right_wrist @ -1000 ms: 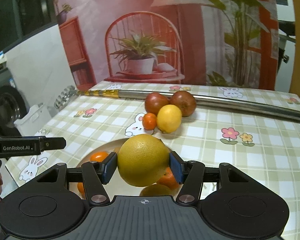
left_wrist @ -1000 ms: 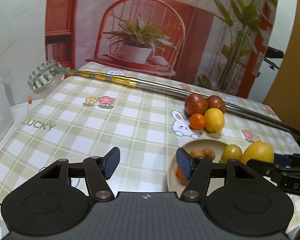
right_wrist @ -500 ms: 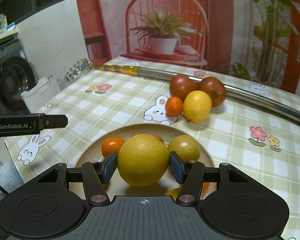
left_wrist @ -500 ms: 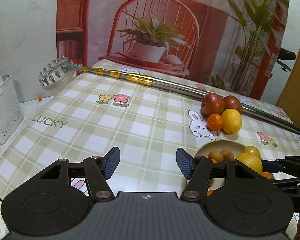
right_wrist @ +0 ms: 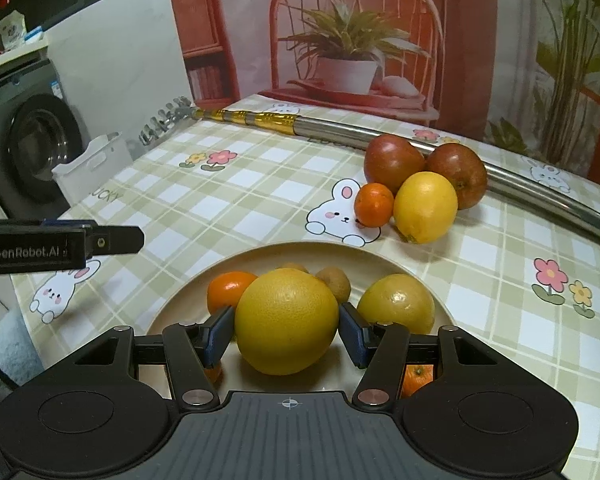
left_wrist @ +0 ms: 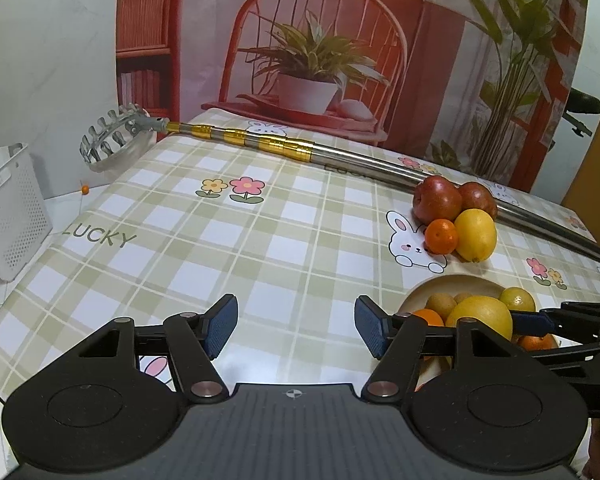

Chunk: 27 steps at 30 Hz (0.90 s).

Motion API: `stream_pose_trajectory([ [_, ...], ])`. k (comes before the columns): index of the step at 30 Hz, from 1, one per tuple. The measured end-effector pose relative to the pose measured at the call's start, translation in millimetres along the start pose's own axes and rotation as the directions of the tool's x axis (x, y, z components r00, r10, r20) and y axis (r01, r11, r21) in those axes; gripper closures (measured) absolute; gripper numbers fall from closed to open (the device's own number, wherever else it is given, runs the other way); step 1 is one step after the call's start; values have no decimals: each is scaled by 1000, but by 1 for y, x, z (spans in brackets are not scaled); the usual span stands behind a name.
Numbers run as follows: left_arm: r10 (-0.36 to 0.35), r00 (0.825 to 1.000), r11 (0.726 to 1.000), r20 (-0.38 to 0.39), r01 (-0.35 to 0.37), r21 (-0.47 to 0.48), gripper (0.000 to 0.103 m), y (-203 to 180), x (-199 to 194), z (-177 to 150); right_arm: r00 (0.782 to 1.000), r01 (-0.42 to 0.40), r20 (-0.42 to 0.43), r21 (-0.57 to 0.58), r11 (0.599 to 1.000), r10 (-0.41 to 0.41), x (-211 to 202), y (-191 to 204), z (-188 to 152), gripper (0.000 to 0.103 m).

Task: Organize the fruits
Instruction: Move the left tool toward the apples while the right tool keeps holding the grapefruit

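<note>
Grapefruit (right_wrist: 287,322) sits pinched in the right tool (right_wrist: 287,330) over the plate (right_wrist: 412,270); left tool (left_wrist: 296,326) spread, empty.

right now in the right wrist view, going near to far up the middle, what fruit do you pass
grapefruit held in the right gripper over the plate → kiwi → lemon on the cloth → apple

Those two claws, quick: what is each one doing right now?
Left claw: open, nothing between its jaws, which have just been opening a little.
Right claw: closed on the big yellow citrus fruit, over the plate.
</note>
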<state>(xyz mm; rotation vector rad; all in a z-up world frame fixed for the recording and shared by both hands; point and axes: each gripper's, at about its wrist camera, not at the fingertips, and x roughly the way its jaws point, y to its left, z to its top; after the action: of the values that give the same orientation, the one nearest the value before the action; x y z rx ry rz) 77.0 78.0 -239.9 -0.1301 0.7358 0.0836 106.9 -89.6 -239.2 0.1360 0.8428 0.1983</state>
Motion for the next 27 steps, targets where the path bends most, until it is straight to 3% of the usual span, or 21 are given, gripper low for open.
stream_pose_trajectory([
  [10, 4, 1000, 1000, -12, -4, 30, 35, -5, 3, -1, 1000, -6, 13, 2, 1000, 6, 5, 0, 3, 50],
  [16, 4, 1000, 999, -8, -3, 48, 33, -10, -1, -2, 995, 22, 95, 6, 1000, -22, -11, 1, 2, 50],
  [20, 3, 1000, 998, -4, -3, 62, 31, -14, -4, -2, 980, 77, 178, 70, 995, -89, -29, -5, -8, 40],
  [27, -4, 1000, 995, 10, 3, 95, 30, -25, -12, -3, 957, 140, 223, 212, 967, -188, -50, -25, -30, 40],
])
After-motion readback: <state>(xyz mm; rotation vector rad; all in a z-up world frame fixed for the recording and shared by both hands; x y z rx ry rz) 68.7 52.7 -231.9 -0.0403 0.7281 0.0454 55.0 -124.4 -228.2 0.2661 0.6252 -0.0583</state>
